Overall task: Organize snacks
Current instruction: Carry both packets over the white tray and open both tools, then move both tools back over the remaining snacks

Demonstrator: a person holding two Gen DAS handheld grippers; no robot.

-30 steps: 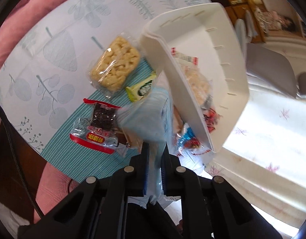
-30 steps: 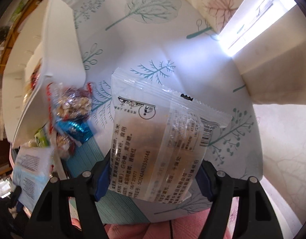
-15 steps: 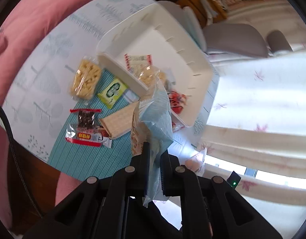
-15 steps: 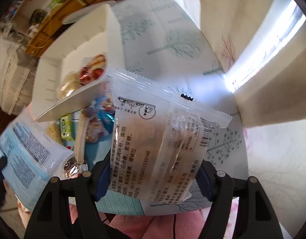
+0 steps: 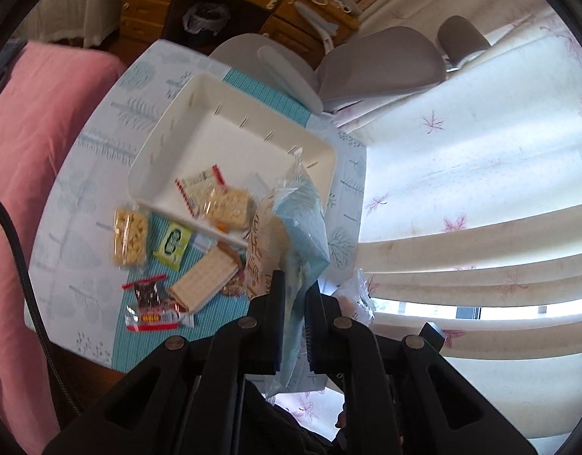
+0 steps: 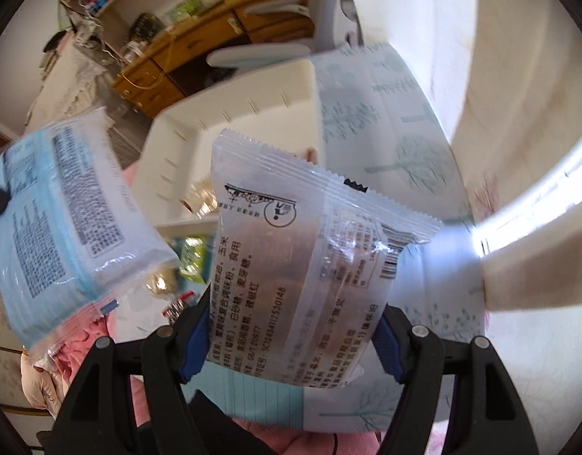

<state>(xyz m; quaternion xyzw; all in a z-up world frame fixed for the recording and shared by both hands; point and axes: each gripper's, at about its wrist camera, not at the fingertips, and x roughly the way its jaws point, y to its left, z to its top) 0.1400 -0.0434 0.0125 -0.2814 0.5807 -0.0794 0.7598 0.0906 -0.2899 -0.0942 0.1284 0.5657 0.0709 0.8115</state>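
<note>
1. Here, both tongs are loaded: the left tongs (image 5: 293, 305) are pressed onto the lower edge of a light blue packet (image 5: 304, 235), and the right tongs (image 6: 291, 326) are pinching a clear printed packet (image 6: 313, 265) across its width.
2. The white tray (image 5: 169, 144) lies ahead of and below both tongs, on the surface (image 5: 82, 197) with the tree-print cloth. In the left wrist view it sits up and left of the blue packet; in the right wrist view its wall (image 6: 230, 113) rises directly behind the clear packet.
3. The blue packet stands on edge, its long axis running forward from the jaws toward the tray's near right corner. The clear packet also points its long axis away from the jaws, its crimped top edge toward the tray.
4. A few snacks already lie in the tray's near end, among them a pale cracker pack (image 5: 228, 204). Others are outside it on the striped mat: a yellow puffed-snack pack (image 5: 129, 235), a green sachet (image 5: 173, 240), a wafer (image 5: 203, 284) and a red-trimmed dark pack (image 5: 150, 305).
5. My judgement: neither tongs look clearly nearer, though the clear packet looks better lined up with the tray; either packet needs carrying forward and down over the near wall before release.
</note>
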